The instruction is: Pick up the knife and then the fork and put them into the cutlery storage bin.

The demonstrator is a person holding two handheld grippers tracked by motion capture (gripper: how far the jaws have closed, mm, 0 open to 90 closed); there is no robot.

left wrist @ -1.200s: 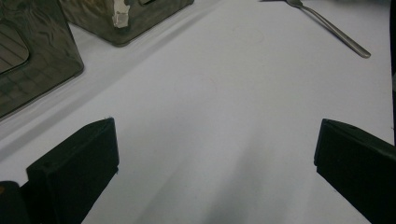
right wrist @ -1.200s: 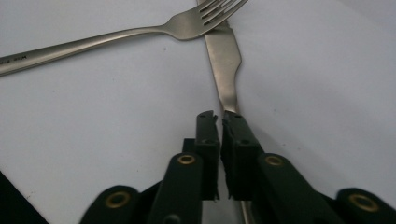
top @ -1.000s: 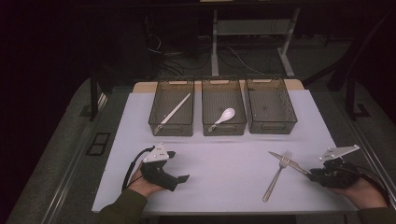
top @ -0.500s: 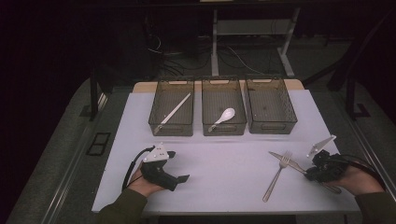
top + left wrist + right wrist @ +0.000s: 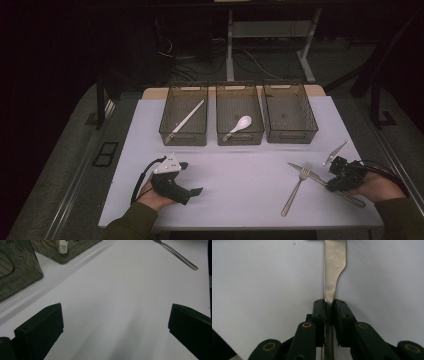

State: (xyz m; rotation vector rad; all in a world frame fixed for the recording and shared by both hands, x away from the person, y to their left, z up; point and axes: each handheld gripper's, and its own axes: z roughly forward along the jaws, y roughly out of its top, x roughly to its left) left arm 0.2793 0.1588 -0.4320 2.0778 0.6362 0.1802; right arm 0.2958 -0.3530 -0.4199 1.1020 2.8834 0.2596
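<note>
Knife (image 5: pixel 296 166): it lies flat at about 4 o'clock on the table (image 5: pixel 240 200), crossed under or over the fork (image 5: pixel 295 192); I can't tell which is on top. The right gripper (image 5: pixel 336 181) has it by the narrow part, and in the right gripper view the metal (image 5: pixel 334 262) runs straight out from between the jaws toward 12 o'clock.

The table is white-topped, and three smoky bins stand in a row along its 12 o'clock edge. The left bin (image 5: pixel 183 136) holds one long pale utensil (image 5: pixel 187 120). The middle bin (image 5: pixel 240 139) holds a white spoon (image 5: pixel 239 125). The right bin (image 5: pixel 291 136) looks empty.

The left gripper (image 5: pixel 192 177) rests on the table at 7 o'clock, jaws spread wide with nothing but bare table between them (image 5: pixel 115 322). The right gripper's jaws have just been closing, and its pads (image 5: pixel 320 311) now look pressed on either side of the knife.

My read is that this is sorting cutlery into bins. Two pieces seem to be put away, the knife is gripped but not yet lifted, and the fork is untouched. So the job looks roughly half done, with the empty bin the likely home for one of the two.

I can read no brand or writing anywhere. There is a pale patch (image 5: pixel 63 246) on one bin wall, but nothing legible on it.
</note>
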